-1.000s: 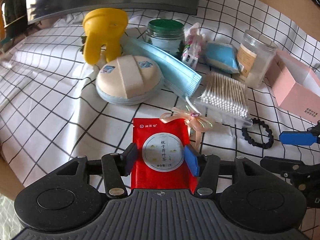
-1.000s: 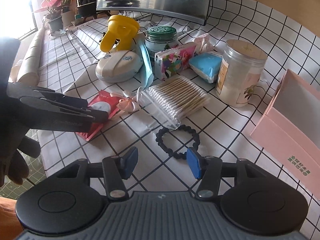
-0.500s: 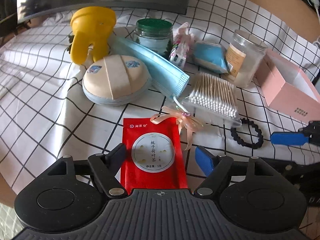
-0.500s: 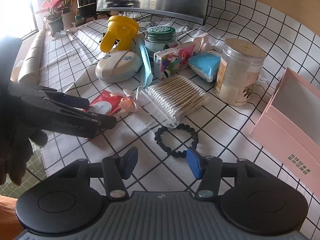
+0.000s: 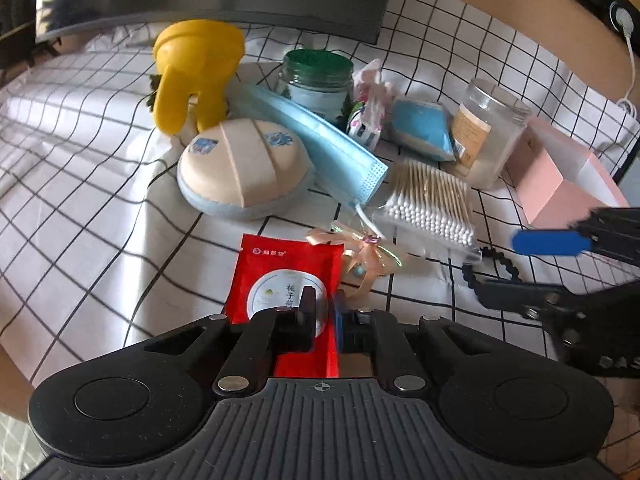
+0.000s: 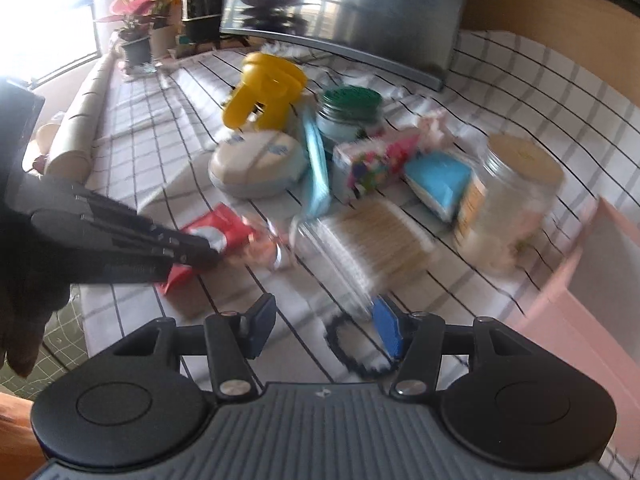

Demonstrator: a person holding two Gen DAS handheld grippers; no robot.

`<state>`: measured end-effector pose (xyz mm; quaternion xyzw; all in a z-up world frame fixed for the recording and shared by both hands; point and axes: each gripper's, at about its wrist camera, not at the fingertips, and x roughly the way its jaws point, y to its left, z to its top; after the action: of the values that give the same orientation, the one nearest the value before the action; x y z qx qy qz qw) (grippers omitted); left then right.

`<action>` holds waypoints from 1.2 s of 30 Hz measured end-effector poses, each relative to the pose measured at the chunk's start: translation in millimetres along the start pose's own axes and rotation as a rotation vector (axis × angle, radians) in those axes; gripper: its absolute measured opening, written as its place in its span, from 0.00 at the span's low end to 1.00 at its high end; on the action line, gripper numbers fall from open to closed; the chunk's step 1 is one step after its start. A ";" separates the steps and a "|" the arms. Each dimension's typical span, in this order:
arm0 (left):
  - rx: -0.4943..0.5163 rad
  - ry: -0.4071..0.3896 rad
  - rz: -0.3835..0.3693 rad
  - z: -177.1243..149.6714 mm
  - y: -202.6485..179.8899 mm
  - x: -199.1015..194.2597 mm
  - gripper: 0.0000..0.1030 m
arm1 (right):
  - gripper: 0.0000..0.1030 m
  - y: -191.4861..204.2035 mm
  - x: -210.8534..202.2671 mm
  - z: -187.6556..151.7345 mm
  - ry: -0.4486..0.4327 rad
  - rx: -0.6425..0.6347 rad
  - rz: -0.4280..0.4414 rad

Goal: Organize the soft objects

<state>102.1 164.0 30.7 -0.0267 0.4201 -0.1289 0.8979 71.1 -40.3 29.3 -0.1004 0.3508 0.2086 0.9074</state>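
So on my left side, the left gripper (image 5: 325,312) has just snapped its jaws closed, and it's now clenched on the near end of the flat red foil tea sachet with the round white label (image 5: 286,276), which sits on the black-and-white checked tablecloth (image 5: 80,208) at the front edge of the table. My worry is that the pinch only catches the bottom strip of a slick, floppy packet, so if I lift fast it could slide out or fold over. Just right of the sachet there's a small peach ribbon bow (image 5: 366,250) touching its corner, so it might drag along when I pull. Behind those sit the round beige powder puff (image 5: 244,168), the light blue surgical mask (image 5: 320,148) and the clear bag of cotton swabs (image 5: 434,204), all bunched close, so a sloppy swing would knock them around. Over on the right, the right gripper (image 6: 322,326) is released, jaws apart with nothing pinched, hovering right over the black beaded bracelet (image 6: 356,354). That view is pretty blurry, so I could easily misjudge it and clip the swab bag instead.
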 end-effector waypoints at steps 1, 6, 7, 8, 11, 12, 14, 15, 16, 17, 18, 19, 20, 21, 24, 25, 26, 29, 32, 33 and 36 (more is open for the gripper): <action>-0.005 0.001 -0.004 -1.1 2.7 -1.5 0.11 | 0.53 2.5 3.1 3.9 -0.005 -0.010 0.006; -0.037 0.013 -0.027 -3.8 15.5 -12.7 0.10 | 0.53 12.8 18.1 18.6 -0.002 -0.016 0.041; -0.042 0.014 -0.039 -4.4 17.4 -16.5 0.10 | 0.53 14.4 20.5 20.4 0.004 -0.010 0.059; -0.051 0.020 -0.052 -5.0 19.2 -19.1 0.10 | 0.53 17.0 23.1 22.4 0.010 -0.011 0.077; -0.134 0.096 -0.131 -7.8 34.6 -20.1 0.11 | 0.53 27.9 26.8 24.7 0.006 -0.047 0.122; -0.165 0.135 -0.153 -9.3 40.0 -18.5 0.12 | 0.53 31.9 27.0 25.6 -0.001 -0.062 0.145; -0.168 0.118 -0.142 -15.1 45.0 -25.2 0.13 | 0.55 40.2 27.6 29.1 -0.017 -0.101 0.190; -0.150 0.092 -0.112 -17.9 45.0 -30.6 0.13 | 0.58 43.8 28.9 31.3 -0.026 -0.119 0.207; -0.133 0.070 -0.081 -19.6 44.9 -35.6 0.13 | 0.62 46.6 30.0 33.1 -0.035 -0.133 0.224; -0.126 0.050 -0.058 -20.3 45.9 -40.0 0.13 | 0.63 49.3 32.3 34.9 -0.042 -0.145 0.246; -0.132 0.024 -0.043 -20.3 48.1 -44.9 0.13 | 0.63 51.5 35.1 37.1 -0.042 -0.151 0.259; -0.149 -0.006 -0.033 -19.0 51.4 -49.7 0.13 | 0.63 53.7 38.7 38.9 -0.040 -0.152 0.275; -0.168 -0.038 -0.023 -17.7 55.4 -55.0 0.13 | 0.63 55.9 44.3 41.0 -0.034 -0.149 0.296; -0.188 -0.071 -0.008 -16.0 59.8 -60.5 0.13 | 0.63 57.9 49.4 43.0 -0.027 -0.146 0.312; -0.208 -0.108 0.036 -10.1 70.1 -70.0 0.13 | 0.63 64.2 71.9 50.8 -0.005 -0.135 0.332; -0.212 -0.106 0.043 -8.2 72.9 -71.4 0.13 | 0.63 65.7 80.6 53.9 0.007 -0.122 0.317; -0.217 -0.104 0.048 -6.3 75.6 -72.3 0.13 | 0.63 65.8 87.1 55.5 0.021 -0.106 0.305; -0.210 -0.098 0.038 -0.9 76.1 -70.1 0.13 | 0.63 62.6 84.1 56.6 0.055 -0.059 0.288; -0.137 -0.083 -0.008 9.8 59.8 -56.7 0.13 | 0.63 55.3 48.4 41.4 -0.004 -0.074 0.237; -0.108 -0.074 -0.026 13.0 52.4 -49.9 0.13 | 0.63 50.5 37.2 33.3 -0.013 -0.067 0.202; -0.041 -0.041 -0.077 24.9 23.3 -24.5 0.13 | 0.63 27.8 13.8 10.3 0.005 0.002 0.110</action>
<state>110.9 191.2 61.4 -0.0636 0.4028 -0.1541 0.9000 74.0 -7.8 26.6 -0.0804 0.3581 0.2577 0.8938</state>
